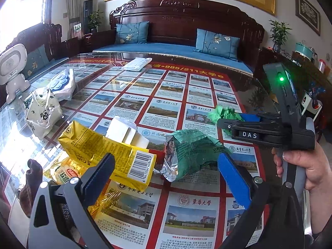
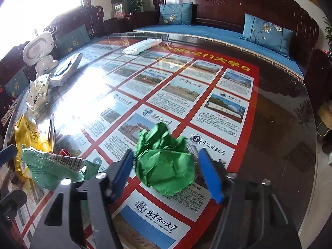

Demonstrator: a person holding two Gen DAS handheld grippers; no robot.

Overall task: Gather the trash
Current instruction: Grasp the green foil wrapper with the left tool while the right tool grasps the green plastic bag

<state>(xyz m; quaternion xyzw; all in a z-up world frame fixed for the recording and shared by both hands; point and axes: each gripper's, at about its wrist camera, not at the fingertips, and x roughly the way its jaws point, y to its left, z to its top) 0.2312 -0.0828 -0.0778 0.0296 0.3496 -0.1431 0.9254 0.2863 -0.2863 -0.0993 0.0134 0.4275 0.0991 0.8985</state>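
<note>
Right wrist view: right gripper tilted down over the crumpled green paper ball, blue pads apart on either side of it. Left pad just beside the paper, right pad with a clear gap; not clamped. Likely lined up so for a squeeze across the ball's widest part. Ball resting on the table, nearer its right edge than its left.

Seen from the left wrist: left gripper wide open, empty, hovering over a yellow wrapper and a torn green foil wrapper by the near edge. Probably waiting there for the next piece. Beside it, a hand wrapped round the right gripper's handle.

Just behind the wrappers, a white box. Toward the left edge, two white plastic bags and a white robot toy. At the far edge, a flat white packet.

Glass top, glaring under window light, over a red poster of university pictures. Beyond, a dark carved wooden sofa with blue cushions.
</note>
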